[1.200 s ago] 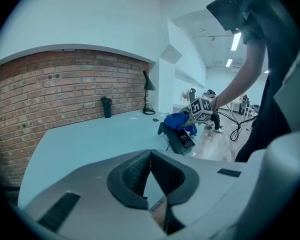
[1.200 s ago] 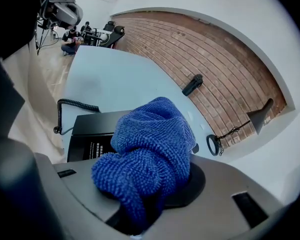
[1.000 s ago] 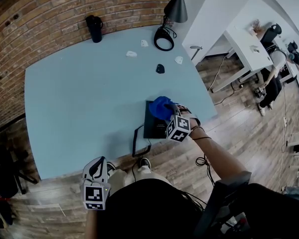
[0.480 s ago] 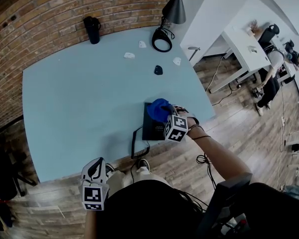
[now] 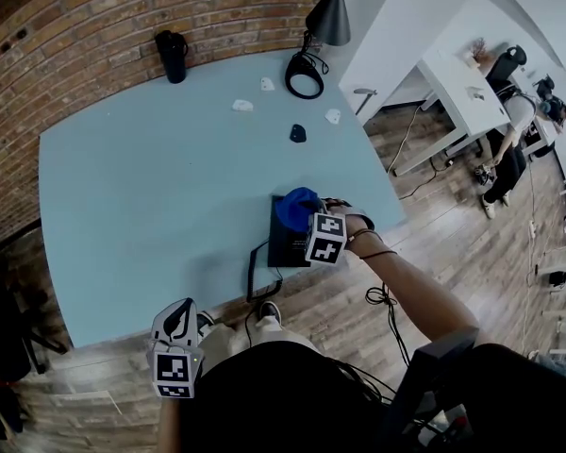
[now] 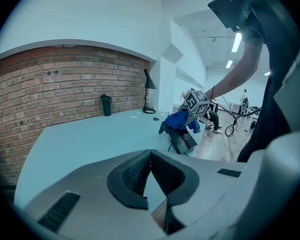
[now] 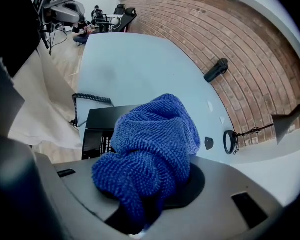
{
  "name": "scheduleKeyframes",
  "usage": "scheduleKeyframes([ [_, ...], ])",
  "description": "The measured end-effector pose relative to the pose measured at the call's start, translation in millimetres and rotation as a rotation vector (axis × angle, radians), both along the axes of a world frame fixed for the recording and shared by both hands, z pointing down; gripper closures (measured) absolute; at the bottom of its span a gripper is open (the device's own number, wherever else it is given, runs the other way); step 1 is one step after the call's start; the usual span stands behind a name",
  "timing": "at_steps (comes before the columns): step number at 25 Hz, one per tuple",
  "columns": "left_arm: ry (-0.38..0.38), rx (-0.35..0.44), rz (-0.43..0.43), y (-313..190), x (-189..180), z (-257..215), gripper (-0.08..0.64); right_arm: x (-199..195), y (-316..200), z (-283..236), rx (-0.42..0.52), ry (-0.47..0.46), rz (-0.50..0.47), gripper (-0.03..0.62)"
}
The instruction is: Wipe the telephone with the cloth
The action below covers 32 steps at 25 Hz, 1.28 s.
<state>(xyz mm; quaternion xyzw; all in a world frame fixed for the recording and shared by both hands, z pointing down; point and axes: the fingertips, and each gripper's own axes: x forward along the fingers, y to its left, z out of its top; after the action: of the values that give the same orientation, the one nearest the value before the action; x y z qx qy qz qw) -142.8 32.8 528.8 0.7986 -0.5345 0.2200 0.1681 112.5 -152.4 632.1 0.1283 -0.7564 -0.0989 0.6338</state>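
Observation:
A black telephone [image 5: 285,240] [image 7: 97,129] lies at the near right edge of the light blue table [image 5: 151,187], its coiled cord [image 5: 254,272] hanging off the edge. My right gripper [image 5: 307,217] [image 7: 147,204] is shut on a bunched blue cloth [image 5: 295,206] [image 7: 152,149] and holds it on the telephone's far part. In the left gripper view the cloth [image 6: 179,120] and telephone [image 6: 182,140] show far ahead. My left gripper [image 5: 179,333] [image 6: 150,184] hangs shut and empty below the table edge, beside my body.
A black bottle [image 5: 171,55] stands at the brick wall. A desk lamp [image 5: 328,17] with a round base [image 5: 304,75] is at the far right corner. Small white scraps [image 5: 242,105] and a small dark object [image 5: 297,133] lie mid-table. White desks [image 5: 472,83] stand to the right.
My right gripper with the blue cloth has slid a little leftward over the telephone. The left gripper has stayed in place.

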Motion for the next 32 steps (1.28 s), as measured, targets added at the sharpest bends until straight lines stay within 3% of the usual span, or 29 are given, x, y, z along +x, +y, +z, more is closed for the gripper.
scheduleKeyframes([
  [8, 0.005, -0.012, 0.008, -2, 2, 5, 0.538, -2, 0, 2, 0.015, 0.030, 0.002, 0.446],
  [32, -0.002, -0.014, 0.003, 2, 1, 6, 0.538, -13, 29, 12, -0.077, 0.051, -0.045, 0.446],
])
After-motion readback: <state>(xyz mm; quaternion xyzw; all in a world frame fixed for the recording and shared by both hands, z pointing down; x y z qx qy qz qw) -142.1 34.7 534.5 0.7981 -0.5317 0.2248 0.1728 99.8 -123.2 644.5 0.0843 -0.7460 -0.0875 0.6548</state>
